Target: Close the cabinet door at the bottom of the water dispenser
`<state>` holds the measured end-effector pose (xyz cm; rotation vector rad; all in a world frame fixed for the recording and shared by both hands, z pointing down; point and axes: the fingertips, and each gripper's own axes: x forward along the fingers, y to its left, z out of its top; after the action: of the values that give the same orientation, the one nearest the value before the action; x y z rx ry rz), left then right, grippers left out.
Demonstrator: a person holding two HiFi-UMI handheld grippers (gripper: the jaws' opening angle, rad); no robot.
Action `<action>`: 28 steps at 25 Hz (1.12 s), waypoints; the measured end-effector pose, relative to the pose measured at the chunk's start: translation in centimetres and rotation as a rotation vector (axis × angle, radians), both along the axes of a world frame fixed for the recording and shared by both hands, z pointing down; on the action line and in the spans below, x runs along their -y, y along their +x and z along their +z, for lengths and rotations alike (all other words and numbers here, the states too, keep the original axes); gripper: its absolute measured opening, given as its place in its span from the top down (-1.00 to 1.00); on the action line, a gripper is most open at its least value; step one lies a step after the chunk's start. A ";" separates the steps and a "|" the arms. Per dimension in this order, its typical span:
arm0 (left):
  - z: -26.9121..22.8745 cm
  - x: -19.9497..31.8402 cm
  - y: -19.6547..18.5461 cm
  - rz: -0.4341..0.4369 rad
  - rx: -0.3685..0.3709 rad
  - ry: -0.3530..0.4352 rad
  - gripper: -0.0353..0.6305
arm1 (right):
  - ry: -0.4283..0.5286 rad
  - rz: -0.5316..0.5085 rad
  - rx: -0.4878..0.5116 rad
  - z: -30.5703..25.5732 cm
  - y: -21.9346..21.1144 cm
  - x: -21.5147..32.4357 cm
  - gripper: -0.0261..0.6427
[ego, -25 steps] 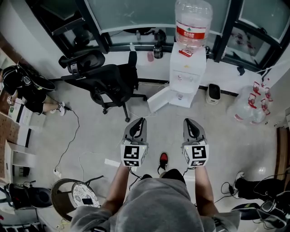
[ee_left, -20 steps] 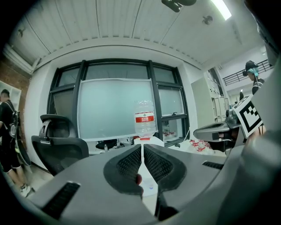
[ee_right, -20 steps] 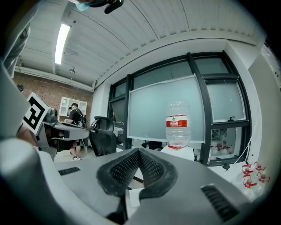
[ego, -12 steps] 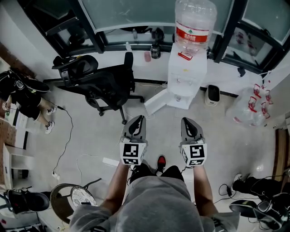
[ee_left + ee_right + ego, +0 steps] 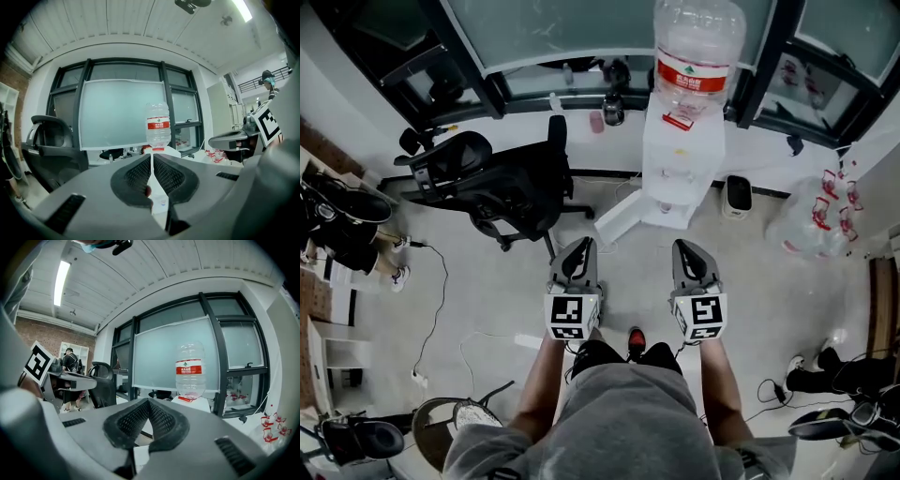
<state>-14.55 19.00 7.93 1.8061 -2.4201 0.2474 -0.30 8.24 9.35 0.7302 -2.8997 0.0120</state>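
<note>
- Head view: the water bottle (image 5: pixel 698 42) on top of the white water dispenser (image 5: pixel 680 155) bears a red label (image 5: pixel 695 71); its print is too small to read.
- The cabinet door (image 5: pixel 622 217) at the dispenser's foot stands swung open towards the left.
- The left tool (image 5: pixel 583 244) and the right tool (image 5: pixel 683 247) both have their jaws closed together, hold nothing, and are apart from the door.

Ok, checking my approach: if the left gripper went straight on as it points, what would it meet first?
Likely the open door of the dispenser; the left gripper lines up with it and the floor between looks free; depth is unclear.
</note>
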 end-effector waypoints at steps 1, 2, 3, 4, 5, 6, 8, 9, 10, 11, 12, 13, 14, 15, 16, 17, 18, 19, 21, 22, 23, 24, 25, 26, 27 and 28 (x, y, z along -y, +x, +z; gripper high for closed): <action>0.0 0.5 -0.6 0.005 -0.001 0.000 0.78 | -0.001 0.007 -0.002 0.0 -0.5 0.5 0.87; 0.0 1.0 -1.3 0.010 -0.001 -0.001 0.78 | -0.002 0.015 -0.004 0.0 -1.0 1.0 0.87; 0.1 1.6 -2.0 0.016 -0.002 -0.003 0.78 | -0.005 0.025 -0.006 0.2 -1.5 1.6 0.87; 0.3 2.2 -2.8 0.022 -0.003 -0.009 0.78 | -0.010 0.035 -0.009 0.4 -2.1 2.2 0.87; 0.6 2.8 -3.6 0.029 -0.007 -0.016 0.78 | -0.016 0.044 -0.013 0.7 -2.8 2.7 0.87; 1.0 3.4 -4.4 0.038 -0.011 -0.025 0.78 | -0.021 0.053 -0.019 1.1 -3.4 3.2 0.87; 2.0 4.6 -5.9 0.059 -0.022 -0.042 0.78 | -0.031 0.069 -0.034 2.2 -4.9 4.4 0.87; 2.7 5.3 -6.7 0.069 -0.028 -0.053 0.78 | -0.039 0.078 -0.041 2.9 -5.7 5.0 0.87; 3.5 6.0 -7.4 0.079 -0.035 -0.066 0.78 | -0.053 0.091 -0.048 3.7 -6.3 5.7 0.87; 4.3 6.7 -8.0 0.090 -0.044 -0.081 0.78 | -0.073 0.105 -0.059 4.6 -6.9 6.2 0.87; 5.2 7.4 -8.6 0.103 -0.055 -0.096 0.78 | -0.094 0.120 -0.071 5.5 -7.5 6.7 0.87; 6.2 8.2 -9.3 0.115 -0.063 -0.109 0.78 | -0.110 0.131 -0.081 6.5 -8.1 7.4 0.87; 7.1 9.1 -10.0 0.126 -0.068 -0.119 0.78 | -0.119 0.140 -0.088 7.4 -8.9 8.2 0.87; 8.1 10.1 -10.7 0.137 -0.072 -0.128 0.78 | -0.123 0.146 -0.094 8.4 -9.8 9.1 0.87; 9.2 11.2 -11.3 0.149 -0.076 -0.138 0.78 | -0.127 0.152 -0.099 9.5 -10.6 10.0 0.87; 10.5 12.1 -11.9 0.162 -0.081 -0.150 0.78 | -0.133 0.158 -0.104 10.6 -11.3 10.8 0.87; 11.7 13.0 -12.4 0.177 -0.087 -0.162 0.78 | -0.141 0.166 -0.109 11.7 -12.0 11.5 0.87; 13.0 13.8 -13.0 0.191 -0.092 -0.174 0.78 | -0.150 0.174 -0.115 12.8 -12.7 12.1 0.87; 15.6 15.2 -14.1 0.211 -0.100 -0.197 0.78 | -0.171 0.185 -0.126 15.1 -14.0 13.1 0.87; 16.9 15.8 -14.7 0.216 -0.106 -0.208 0.78 | -0.181 0.189 -0.135 16.3 -14.6 13.4 0.87; 18.2 16.2 -15.2 0.219 -0.114 -0.220 0.78 | -0.189 0.192 -0.145 17.5 -15.0 13.8 0.87; 19.5 16.6 -15.6 0.222 -0.124 -0.232 0.78 | -0.196 0.194 -0.156 18.7 -15.4 14.1 0.87; 20.8 16.9 -16.0 0.225 -0.133 -0.244 0.78 | -0.202 0.197 -0.166 19.9 -15.7 14.4 0.87; 22.2 17.2 -16.3 0.230 -0.139 -0.256 0.78 | -0.210 0.201 -0.176 21.1 -15.9 14.7 0.87; 23.5 17.4 -16.6 0.236 -0.143 -0.269 0.78 | -0.219 0.204 -0.186 22.4 -16.2 15.0 0.87; 24.9 17.6 -16.9 0.241 -0.145 -0.282 0.78 | -0.230 0.206 -0.197 23.9 -16.4 15.2 0.87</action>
<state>-31.44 1.41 32.82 1.9064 -1.9583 0.4378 -16.68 -6.95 33.20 0.9250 -2.5707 0.2758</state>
